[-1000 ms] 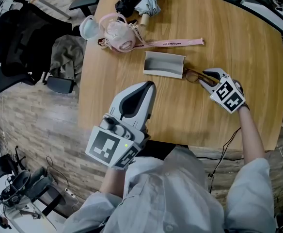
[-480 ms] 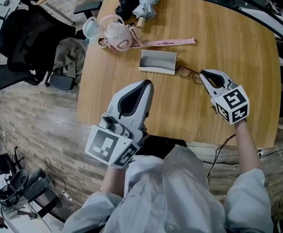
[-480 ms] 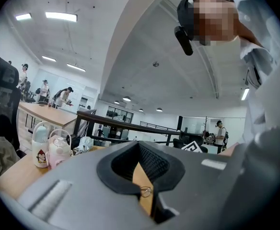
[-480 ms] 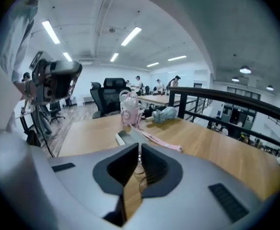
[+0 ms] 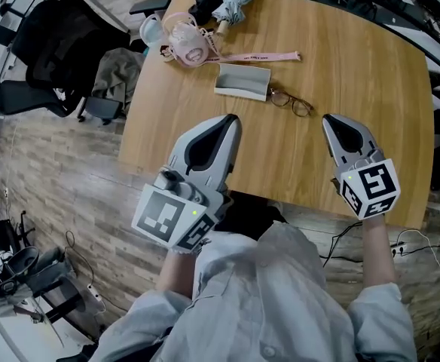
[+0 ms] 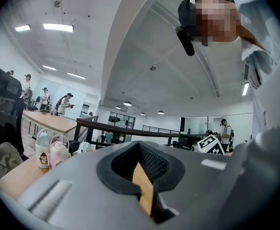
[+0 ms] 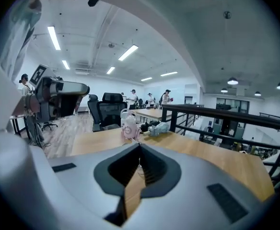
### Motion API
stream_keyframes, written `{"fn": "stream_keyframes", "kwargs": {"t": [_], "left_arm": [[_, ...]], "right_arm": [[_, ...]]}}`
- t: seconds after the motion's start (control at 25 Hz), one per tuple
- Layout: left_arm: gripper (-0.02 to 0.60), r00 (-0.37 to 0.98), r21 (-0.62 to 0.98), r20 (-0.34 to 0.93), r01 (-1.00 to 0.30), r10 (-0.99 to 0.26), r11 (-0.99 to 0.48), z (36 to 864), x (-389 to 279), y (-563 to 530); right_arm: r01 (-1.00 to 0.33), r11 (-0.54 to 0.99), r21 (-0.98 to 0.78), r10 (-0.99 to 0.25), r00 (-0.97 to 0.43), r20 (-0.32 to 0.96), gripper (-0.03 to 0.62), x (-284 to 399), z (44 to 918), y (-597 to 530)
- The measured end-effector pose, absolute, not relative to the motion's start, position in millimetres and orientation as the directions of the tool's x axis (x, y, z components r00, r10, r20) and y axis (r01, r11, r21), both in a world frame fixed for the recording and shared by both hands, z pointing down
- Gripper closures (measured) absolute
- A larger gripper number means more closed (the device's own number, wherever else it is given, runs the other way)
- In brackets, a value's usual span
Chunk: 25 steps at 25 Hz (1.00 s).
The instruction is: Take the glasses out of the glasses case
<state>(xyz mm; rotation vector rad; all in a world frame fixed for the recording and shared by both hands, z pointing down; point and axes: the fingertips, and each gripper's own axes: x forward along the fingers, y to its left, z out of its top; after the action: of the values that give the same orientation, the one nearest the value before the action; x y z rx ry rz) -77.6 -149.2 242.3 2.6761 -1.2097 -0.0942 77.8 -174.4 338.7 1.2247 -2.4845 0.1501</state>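
Dark thin-rimmed glasses [image 5: 291, 102] lie just beside the grey case [image 5: 242, 81]; left hand-held gripper [image 5: 230, 121] and right hand-held gripper [image 5: 331, 120] are closed, empty.

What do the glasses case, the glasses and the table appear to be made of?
The glasses case looks like matte grey fabric or leatherette over a stiff shell: it keeps a boxy shape. The glasses have a thin dark frame, metal or plastic; too small to tell. The table shows light wood grain, smooth and satin, possibly laminate.
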Motion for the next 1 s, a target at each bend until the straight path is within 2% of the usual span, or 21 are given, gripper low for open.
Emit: {"fn": "stream_keyframes", "kwargs": {"t": [0.44,1.0], "left_arm": [[0.578,0.608,0.175,-0.002,-0.782,-0.794,-0.599,218,-71,-98],[0.578,0.696,0.139,-0.054,-0.705,-0.716,-0.696,196,-46,-94]], "right_arm": [[-0.812,0.574,0.102,-0.806,-0.539,0.245,0.592,85,276,-110],[-0.892,0.440,0.107,-0.893,-0.422,0.154,0.592,106,251,-80]]}}
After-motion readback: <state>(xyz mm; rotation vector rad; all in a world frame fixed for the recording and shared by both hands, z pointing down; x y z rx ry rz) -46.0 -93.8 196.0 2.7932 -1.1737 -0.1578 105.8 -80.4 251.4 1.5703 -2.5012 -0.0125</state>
